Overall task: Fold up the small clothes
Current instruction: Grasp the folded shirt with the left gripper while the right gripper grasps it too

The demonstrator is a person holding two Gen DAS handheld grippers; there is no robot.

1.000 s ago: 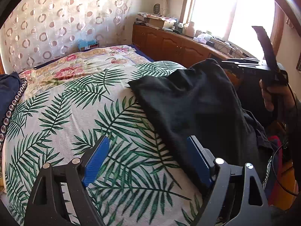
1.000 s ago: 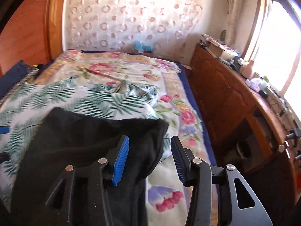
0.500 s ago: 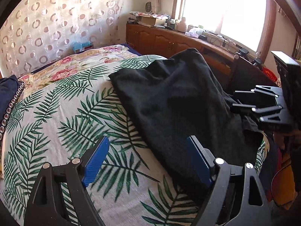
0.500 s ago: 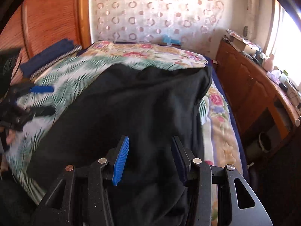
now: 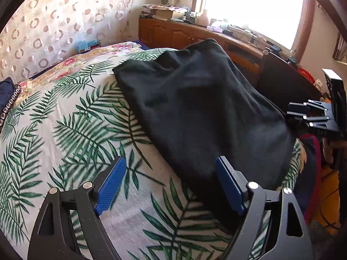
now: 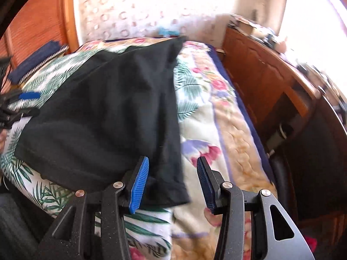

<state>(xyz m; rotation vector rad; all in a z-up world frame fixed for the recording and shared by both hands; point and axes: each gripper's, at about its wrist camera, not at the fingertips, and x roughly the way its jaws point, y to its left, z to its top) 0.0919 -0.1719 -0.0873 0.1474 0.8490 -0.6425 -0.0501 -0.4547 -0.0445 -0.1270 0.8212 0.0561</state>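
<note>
1. We see a black garment (image 5: 201, 112) spread on the bed (image 5: 65, 130), lying on the palm-leaf cover, its near edge close to the bed's near side.
2. Our left hand-held gripper (image 5: 169, 186) hovers over the bed with its blue pads well apart; the right pad sits above the garment's near edge, the left pad above bare leaf print. Nothing is clamped.
3. Our right hand-held gripper (image 6: 171, 184) stands partly open above the garment's near corner; the left pad overlaps the cloth, the right pad is over the floral blanket (image 6: 216, 119). The pads do not press on the fabric.
4. In the right wrist view the picture is blurred.
5. A wooden cabinet (image 5: 173, 34) runs beside the bed under the bright window (image 5: 249, 4).
</note>
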